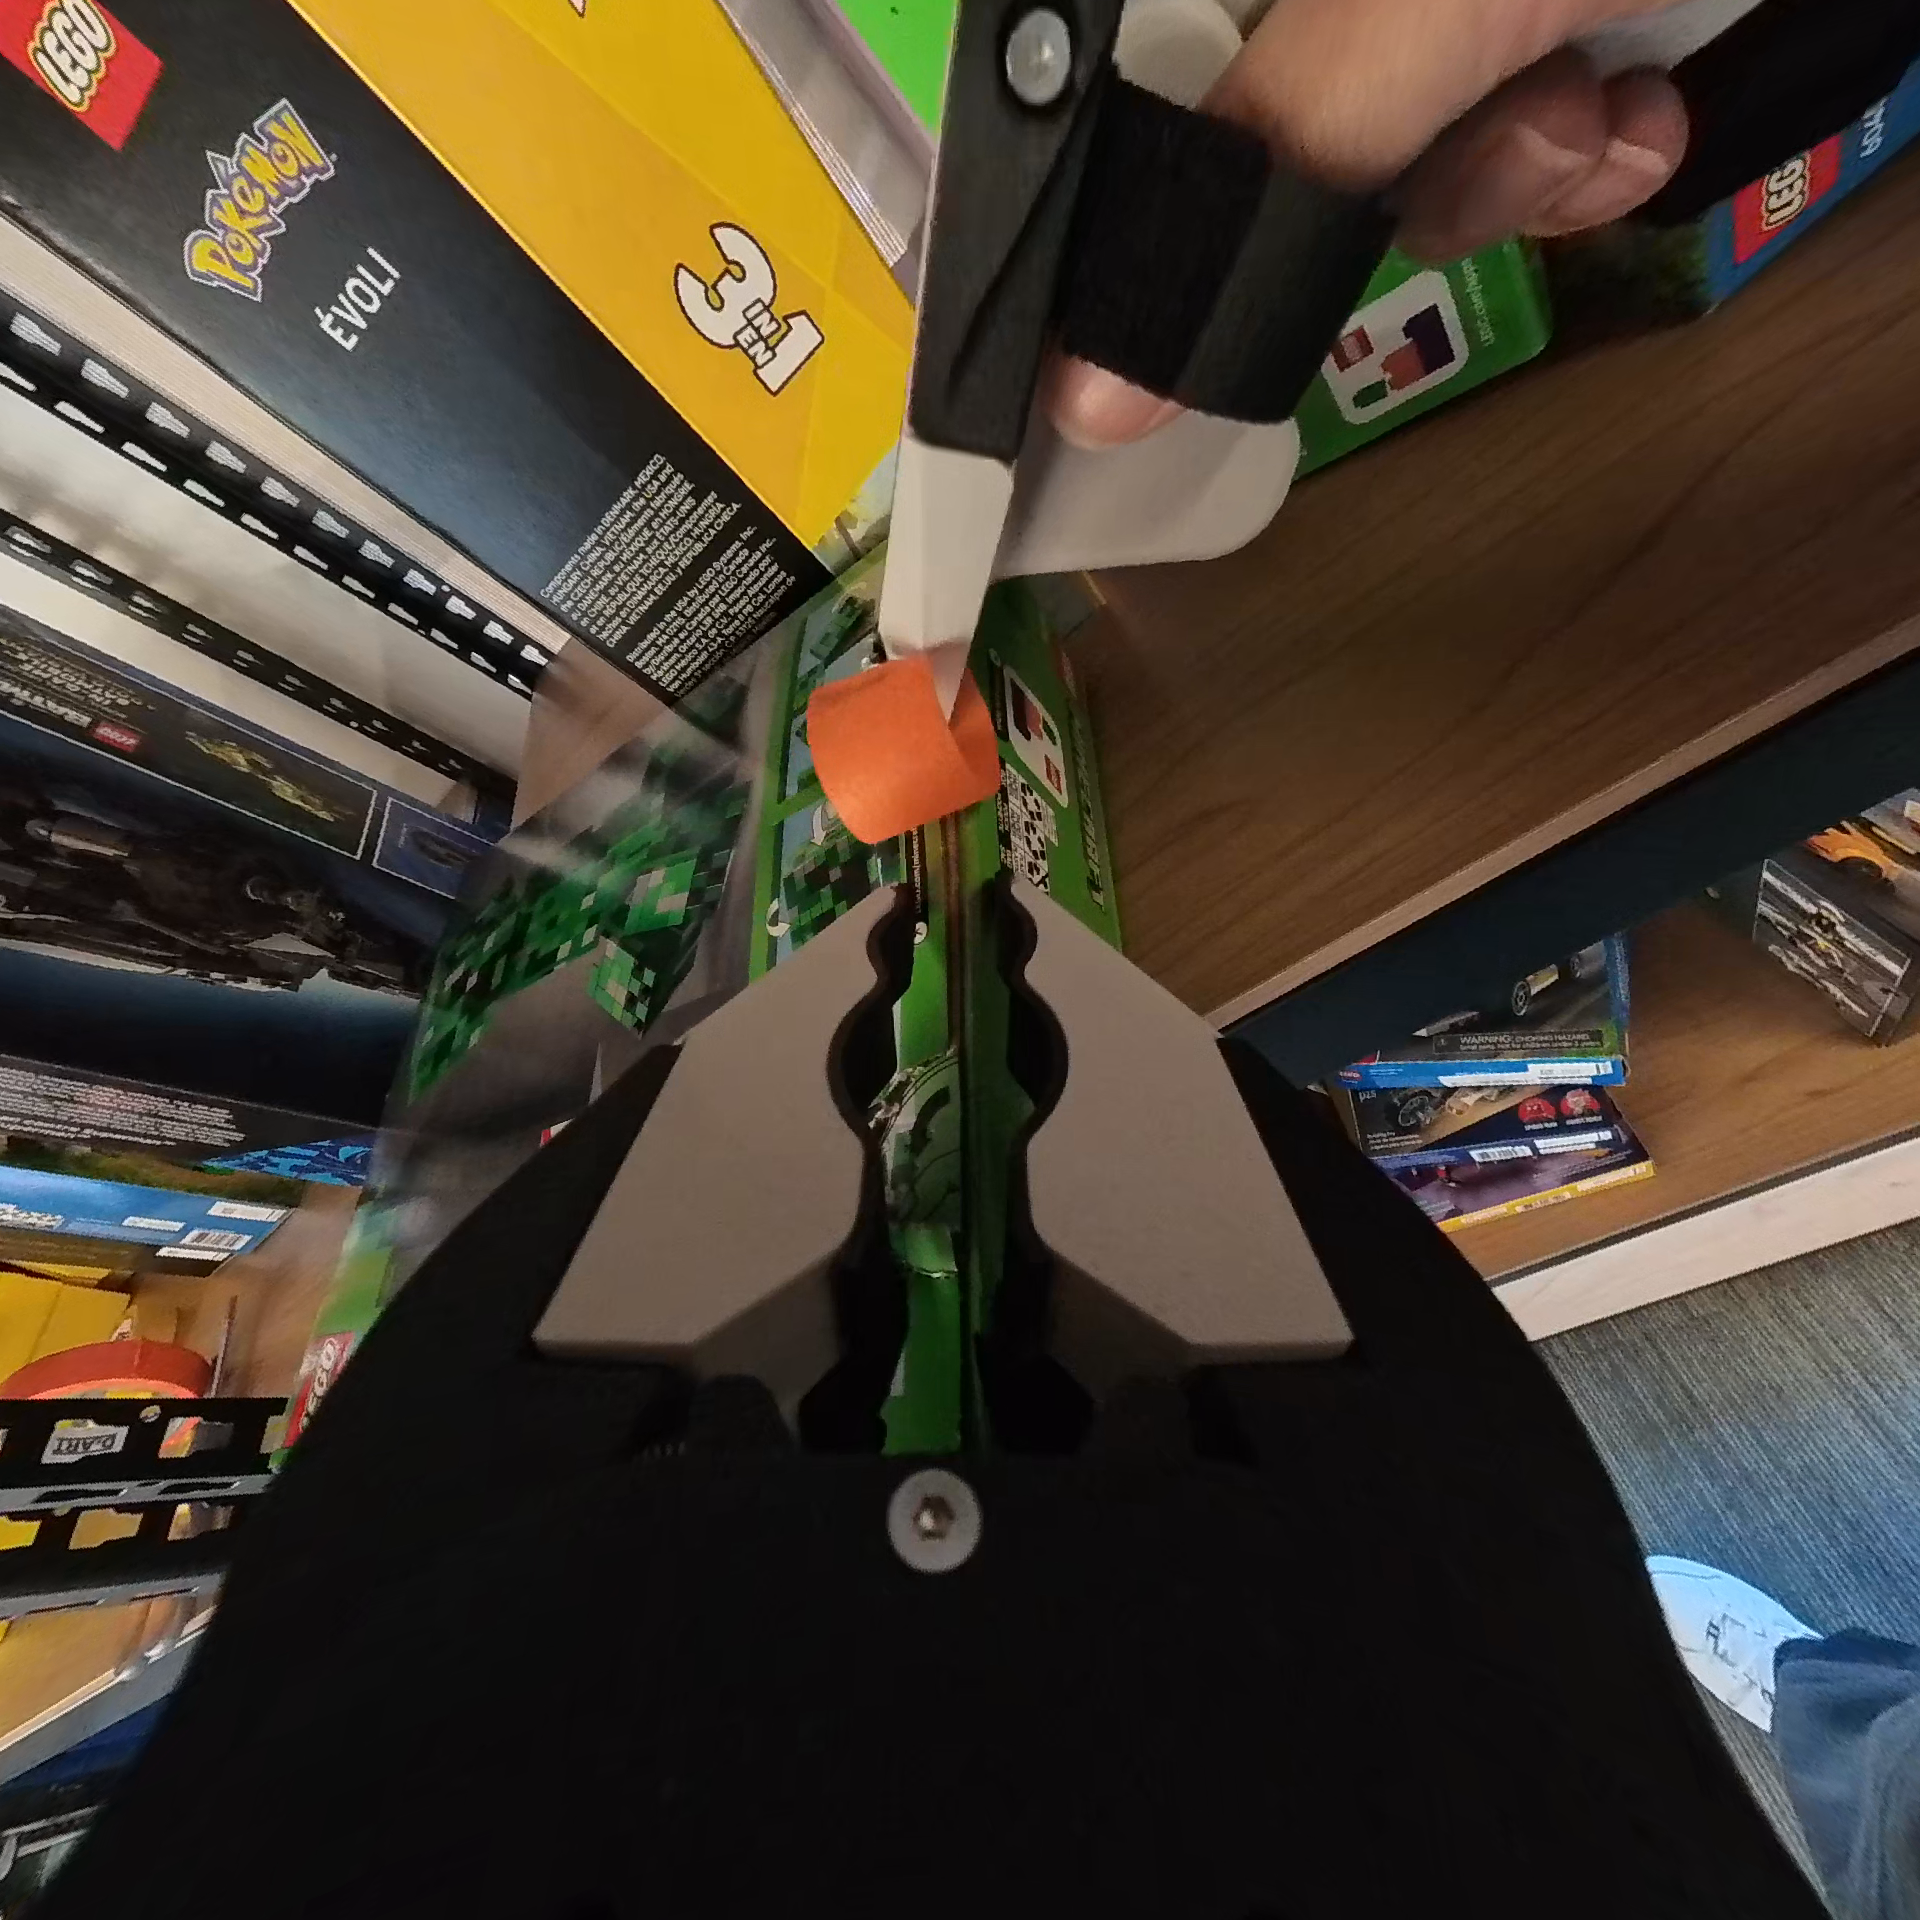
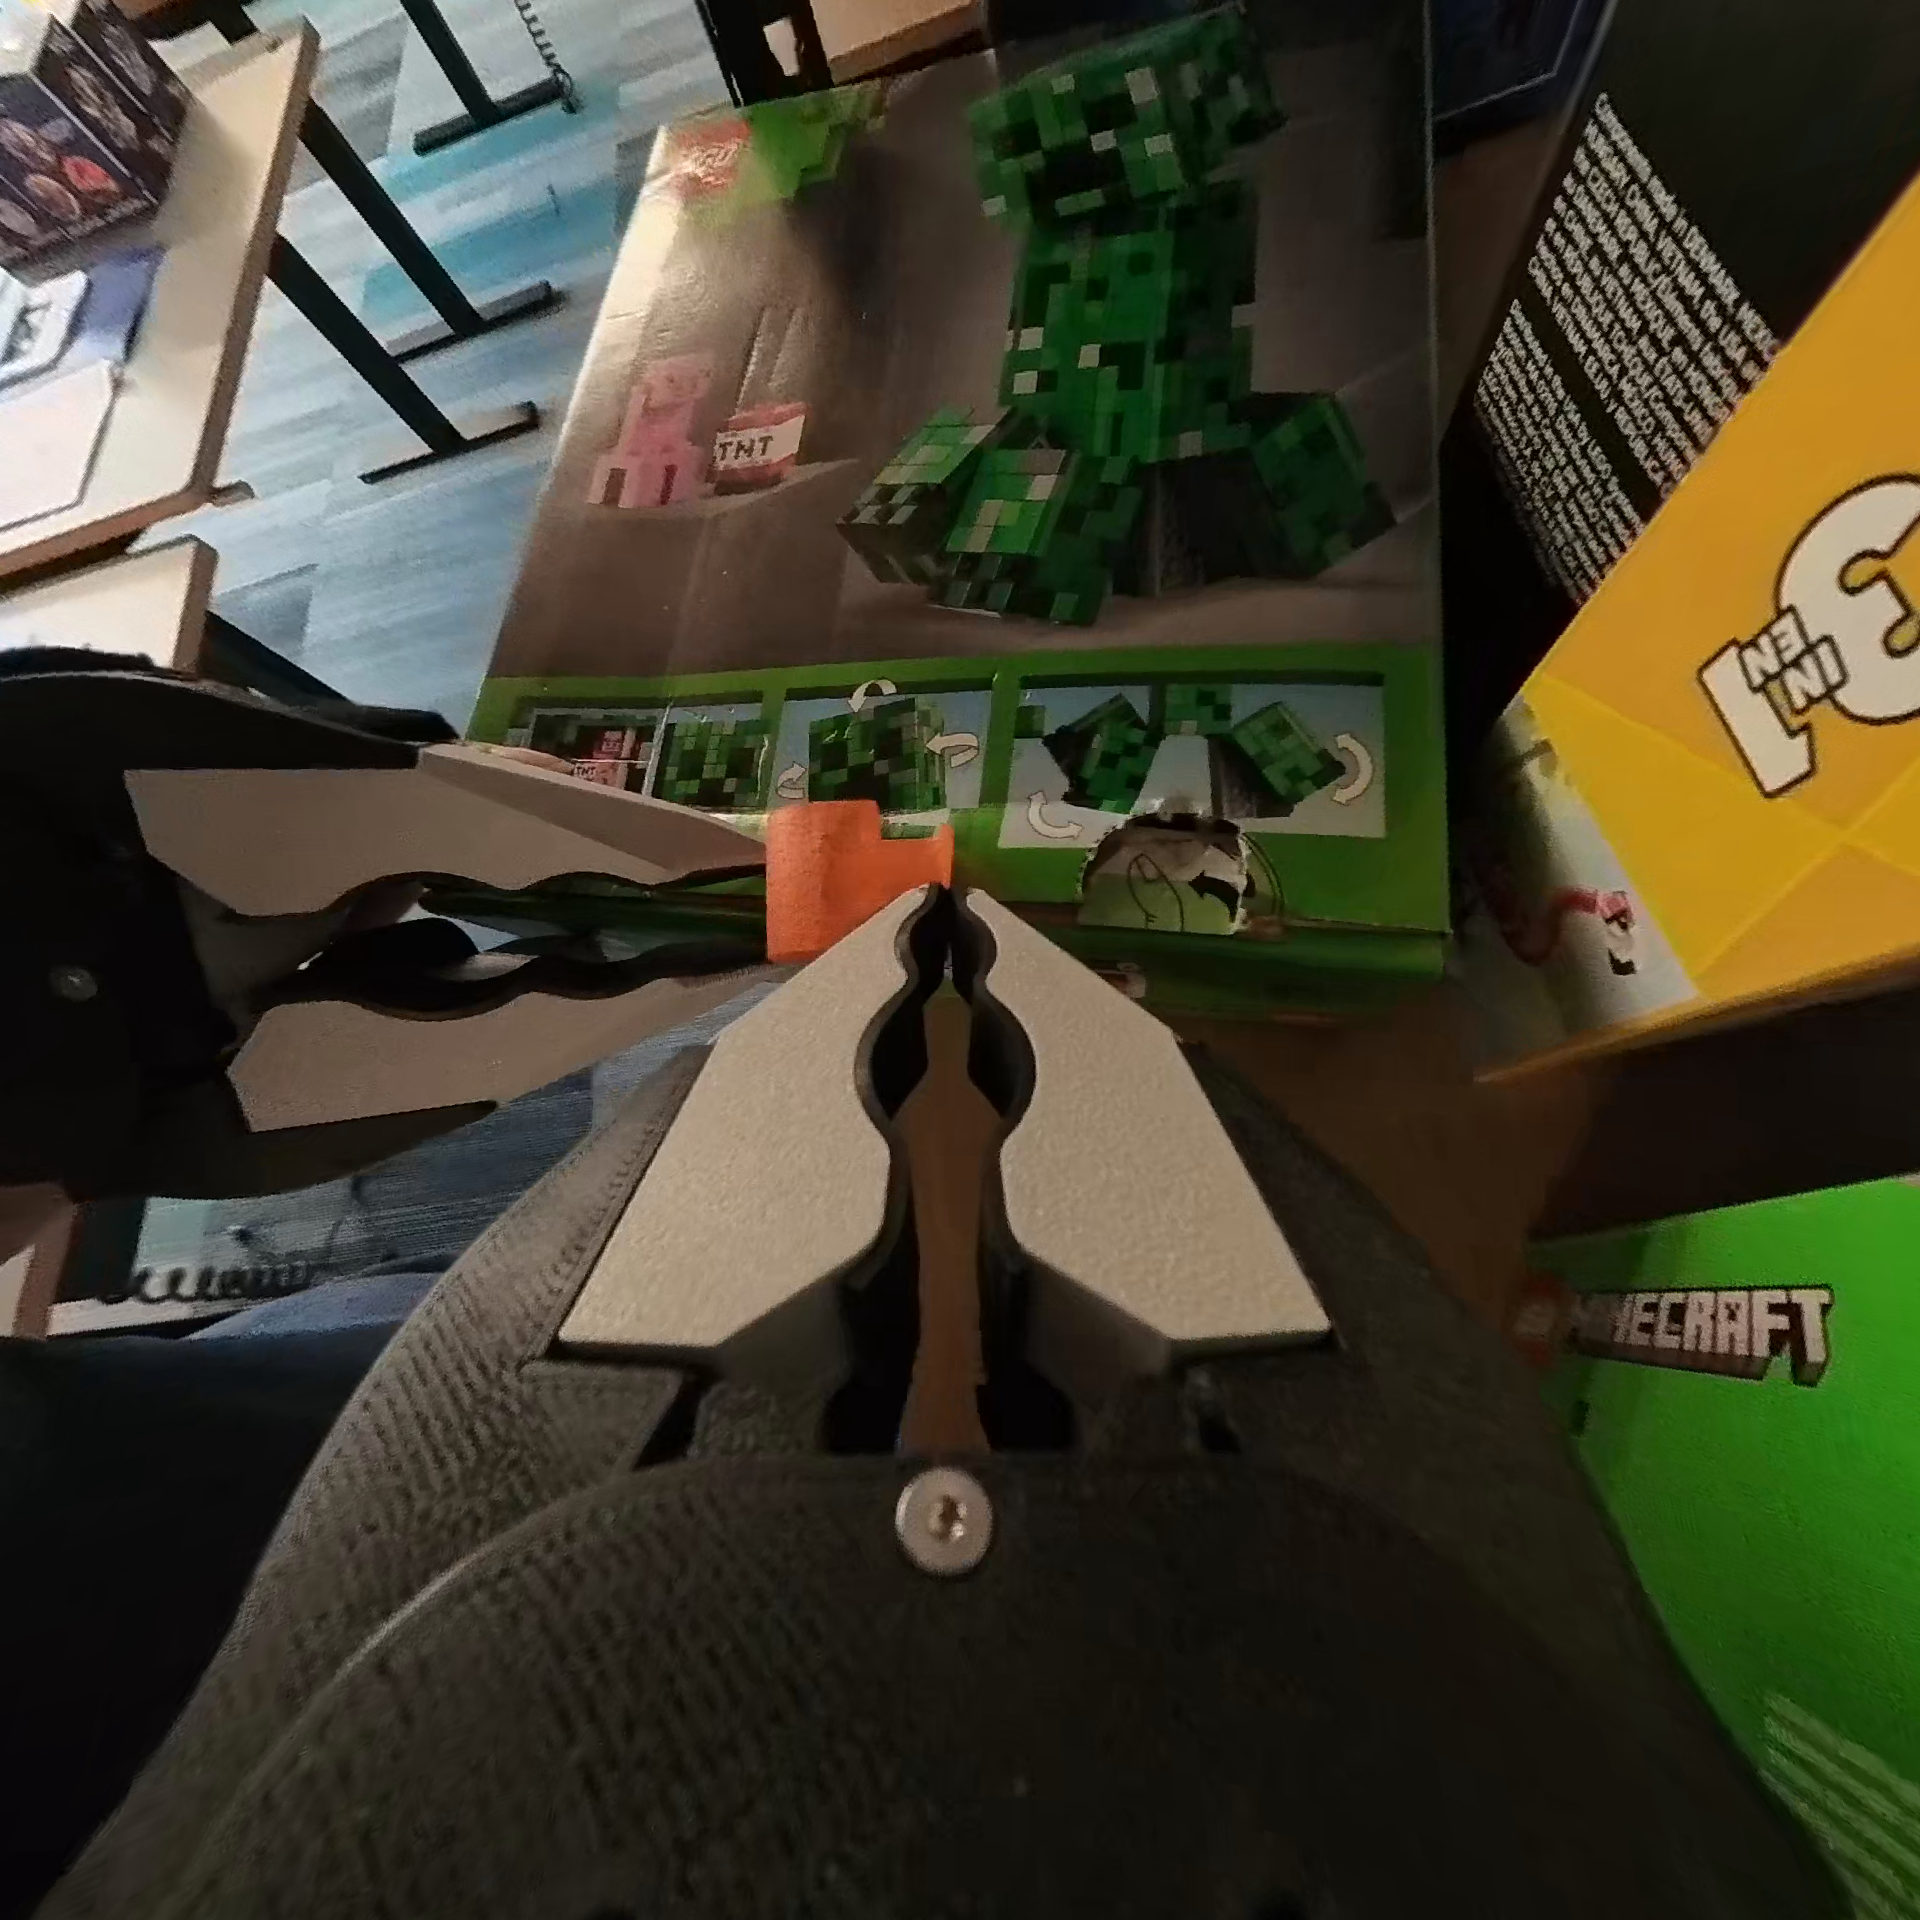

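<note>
- Left hand-held gripper is clamped down on the open flap edge of the green box, the thin cardboard pinched right between its grey fingers.
- In the right wrist view that same left hand-held gripper comes in from the left, gripping the flap along the box's near edge.
- Right hand-held gripper has its fingertips pressed together on a piece of orange tape; the tape wraps over the green box's edge.
- From the left wrist view, the right hand-held gripper drops in from above, a person's hand strapped to it, tips nipping the curled orange tape.
- The green box sits at the front of a wooden shelf, printed face with a blocky green figure turned up toward the right wrist camera.
- A black box and a yellow box stand just beside it on the shelf.
- More boxes lie on the lower shelf; a white shoe shows on the carpet.
- A roll of orange tape sits far left, low.
</note>
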Demonstrator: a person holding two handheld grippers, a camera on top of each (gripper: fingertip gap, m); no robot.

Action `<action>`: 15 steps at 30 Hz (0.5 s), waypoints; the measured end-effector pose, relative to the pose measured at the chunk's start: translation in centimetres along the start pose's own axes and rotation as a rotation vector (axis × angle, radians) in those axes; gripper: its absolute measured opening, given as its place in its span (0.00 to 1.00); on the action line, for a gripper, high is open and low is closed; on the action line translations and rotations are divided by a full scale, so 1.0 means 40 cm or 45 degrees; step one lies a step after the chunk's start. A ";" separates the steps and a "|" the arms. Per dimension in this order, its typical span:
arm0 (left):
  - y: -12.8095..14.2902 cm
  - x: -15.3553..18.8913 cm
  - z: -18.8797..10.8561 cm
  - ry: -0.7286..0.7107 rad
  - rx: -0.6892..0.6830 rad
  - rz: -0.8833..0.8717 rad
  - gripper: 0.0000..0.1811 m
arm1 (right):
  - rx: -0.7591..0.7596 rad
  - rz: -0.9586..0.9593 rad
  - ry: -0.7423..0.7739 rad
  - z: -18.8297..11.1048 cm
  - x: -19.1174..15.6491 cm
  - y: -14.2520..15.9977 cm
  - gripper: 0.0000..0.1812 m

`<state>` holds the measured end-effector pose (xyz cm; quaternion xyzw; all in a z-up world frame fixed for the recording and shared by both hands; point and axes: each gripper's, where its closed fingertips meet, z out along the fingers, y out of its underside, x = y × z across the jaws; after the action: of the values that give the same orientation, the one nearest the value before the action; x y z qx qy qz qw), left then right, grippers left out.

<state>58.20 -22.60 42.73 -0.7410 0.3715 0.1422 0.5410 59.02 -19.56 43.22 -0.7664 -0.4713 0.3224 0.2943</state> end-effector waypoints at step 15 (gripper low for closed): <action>-0.001 0.000 0.000 -0.005 0.005 0.001 0.07 | 0.045 -0.318 0.338 0.000 0.002 0.002 0.03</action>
<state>58.25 -22.59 42.76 -0.7395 0.3711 0.1432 0.5430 59.08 -19.49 43.14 -0.7324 -0.5141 0.1874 0.4051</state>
